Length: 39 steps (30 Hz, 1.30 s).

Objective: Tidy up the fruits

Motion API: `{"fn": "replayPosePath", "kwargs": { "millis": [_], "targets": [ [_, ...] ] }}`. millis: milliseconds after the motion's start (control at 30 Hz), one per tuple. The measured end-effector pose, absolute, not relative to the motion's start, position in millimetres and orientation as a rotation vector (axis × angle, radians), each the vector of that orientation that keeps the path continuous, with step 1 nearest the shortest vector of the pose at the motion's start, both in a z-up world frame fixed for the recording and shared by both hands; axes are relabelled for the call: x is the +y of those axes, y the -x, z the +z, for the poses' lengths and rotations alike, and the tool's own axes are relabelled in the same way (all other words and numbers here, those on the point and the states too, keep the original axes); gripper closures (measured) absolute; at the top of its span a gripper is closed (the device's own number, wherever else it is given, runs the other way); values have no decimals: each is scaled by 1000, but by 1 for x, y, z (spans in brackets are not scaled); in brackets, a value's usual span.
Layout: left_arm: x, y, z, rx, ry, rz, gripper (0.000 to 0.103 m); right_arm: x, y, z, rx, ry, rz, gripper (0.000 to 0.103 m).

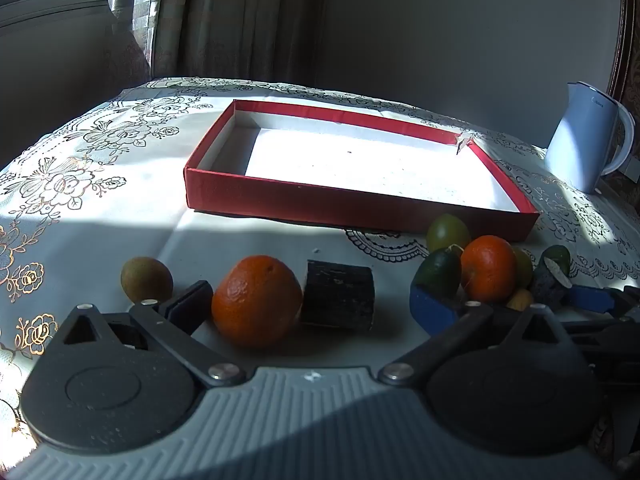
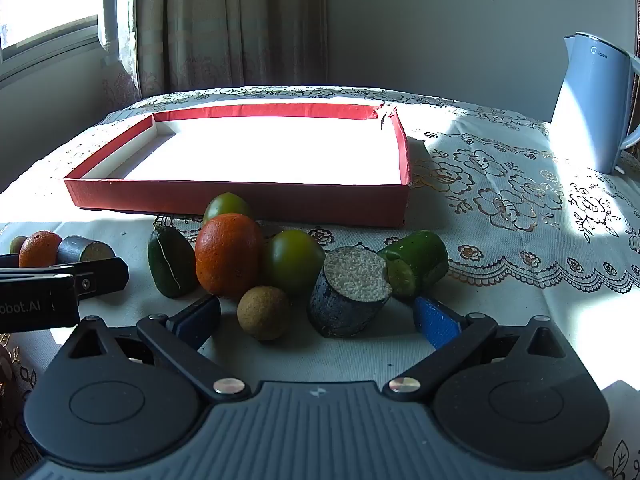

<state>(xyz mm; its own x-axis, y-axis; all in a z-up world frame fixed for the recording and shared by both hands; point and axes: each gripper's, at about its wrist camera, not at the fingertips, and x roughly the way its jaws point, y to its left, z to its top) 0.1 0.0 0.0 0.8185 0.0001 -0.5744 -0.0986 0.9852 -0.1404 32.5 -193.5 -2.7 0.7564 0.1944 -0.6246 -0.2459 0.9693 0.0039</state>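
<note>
we hold both grippers low over a table (image 2: 520, 200) draped in a floral lace cloth, sunlight flooding the empty red box (image 2: 240, 200) that lies with its long side running across the table, toward the far edge. our left gripper (image 1: 316, 300) stands released, its jaws wide on either side of an orange (image 1: 256, 300) and a dark cut cylinder (image 1: 340, 294) lying on its side, touching neither; a small brown fruit (image 1: 146, 280) sits just outside its left finger. only the right wrist view shows the second pile in full: our right gripper (image 2: 316, 316), also released, faces a second orange (image 2: 228, 254), green round fruits (image 2: 294, 260), a brown ball (image 2: 264, 312), a dark stub (image 2: 348, 300) with its pale cut face tilted up, and a green cut piece (image 2: 416, 262) lying lengthwise across the table. a white kettle (image 2: 592, 100) stands at the far right corner.
</note>
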Motion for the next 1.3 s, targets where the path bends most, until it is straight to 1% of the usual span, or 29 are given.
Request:
{"fn": "replayPosePath", "kwargs": {
  "millis": [700,833,1000,1133,1300],
  "targets": [
    [-2,0,0,609,167,74,0,-195,-33,-2,672,76,242,0],
    [0,0,0,607,174,70,0,-199,-35,2,702,83,275,0],
    [6,3,0,585,224,61,0,-206,-35,5,731,76,345,0],
    [10,3,2,572,270,86,0,-214,-28,3,691,54,390,0],
    [11,1,3,576,281,107,0,-212,-30,3,699,62,391,0]
  ]
}}
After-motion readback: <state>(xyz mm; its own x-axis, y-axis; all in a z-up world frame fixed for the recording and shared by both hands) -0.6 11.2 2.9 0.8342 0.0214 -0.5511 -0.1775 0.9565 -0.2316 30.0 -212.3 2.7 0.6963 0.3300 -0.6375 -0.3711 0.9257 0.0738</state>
